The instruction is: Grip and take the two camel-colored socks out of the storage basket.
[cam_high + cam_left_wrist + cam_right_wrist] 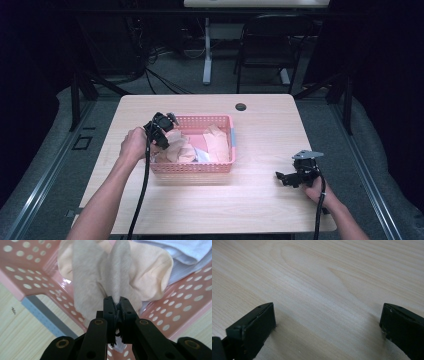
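A pink perforated basket [200, 119] stands on the wooden table, left of centre, with several pale cloths inside. My left gripper [165, 132] reaches into its left end. In the left gripper view its jaws [116, 301] are pressed together on a fold of a beige cloth [87, 277], which bunches up above the tips. A peach cloth [152, 272] and a light blue one [185, 252] lie behind it. My right gripper [284, 177] rests low on the table near the right front. Its jaws [328, 320] stand wide apart over bare wood [324, 277].
The basket wall [37, 277] has a grey-blue label strip [42, 315] on its outside. A round cable hole [241, 107] sits near the table's far edge. A dark chair [270, 45] and a desk leg [207, 55] stand beyond the table.
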